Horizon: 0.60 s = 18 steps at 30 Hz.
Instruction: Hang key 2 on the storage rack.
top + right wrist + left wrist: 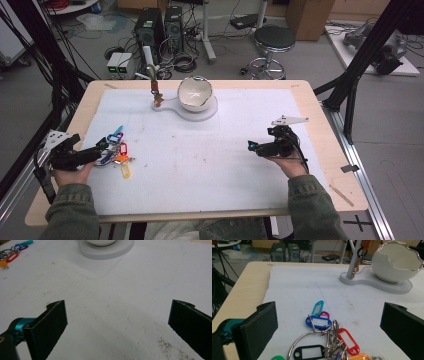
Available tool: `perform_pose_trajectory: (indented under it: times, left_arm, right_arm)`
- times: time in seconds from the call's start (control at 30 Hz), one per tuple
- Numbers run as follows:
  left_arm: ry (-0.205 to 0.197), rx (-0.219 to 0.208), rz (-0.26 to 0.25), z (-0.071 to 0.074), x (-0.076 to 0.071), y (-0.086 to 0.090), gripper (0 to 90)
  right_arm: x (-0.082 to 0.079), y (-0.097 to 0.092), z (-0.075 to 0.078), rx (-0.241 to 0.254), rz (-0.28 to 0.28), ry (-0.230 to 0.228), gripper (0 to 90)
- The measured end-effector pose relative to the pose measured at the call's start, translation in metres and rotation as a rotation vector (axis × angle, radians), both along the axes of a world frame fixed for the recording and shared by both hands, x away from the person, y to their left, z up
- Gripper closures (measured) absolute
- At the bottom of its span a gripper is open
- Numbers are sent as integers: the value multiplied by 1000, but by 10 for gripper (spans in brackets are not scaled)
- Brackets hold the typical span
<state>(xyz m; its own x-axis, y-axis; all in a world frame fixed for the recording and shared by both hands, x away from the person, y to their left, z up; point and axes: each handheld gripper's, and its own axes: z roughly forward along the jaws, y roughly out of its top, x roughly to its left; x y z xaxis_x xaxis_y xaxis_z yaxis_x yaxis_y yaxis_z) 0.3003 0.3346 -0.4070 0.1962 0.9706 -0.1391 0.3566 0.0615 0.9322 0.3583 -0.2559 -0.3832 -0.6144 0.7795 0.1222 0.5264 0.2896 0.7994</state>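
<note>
Clearly the bunch of key tags [116,150] lies right at the left gripper [102,145], at the left side of the white mat [200,165] that covers the counter [320,125]. In the left gripper view the bunch [324,340] sits between and just ahead of the two black jaws, which stand wide apart with nothing held. A metal ring [303,342] and a short chain [333,340] tie the coloured tags together; they fan outward from that knot, the blue tag [319,322] and the teal tag [318,307] pointing away from the gripper toward the far edge, the red tag [348,340] slanting to the side. So the pile has no single long axis, and the ring with its chain is the solid middle that a grip would probably need to close on.

The right gripper [255,147] hovers over bare mat at the right side, jaws likewise spread wide and empty; from its own view the tags [11,253] show far off in the upper corner. The left hand [70,175] is thus much the nearer one to the bunch.

Farther back stands a white holder [192,107] with an egg-shaped bowl [195,93] and a post [154,85] where one tag [365,243] hangs already. That post lies forward and to the right of the bunch, well apart from it
</note>
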Motion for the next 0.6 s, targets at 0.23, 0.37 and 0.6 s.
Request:
perform_pose_trajectory:
  times: [0.23,0.37,0.6]
  left_arm:
    - [15,46,-26,9,4,-6,17]
    - [38,46,-32,10,7,-7,17]
    - [123,82,-63,8,19,-9,17]
  right_arm:
    - [-12,-12,-5,15,-35,-39,13]
    - [-19,-18,-4,25,-61,-91,13]
    - [-28,-32,-7,34,-92,-137,13]
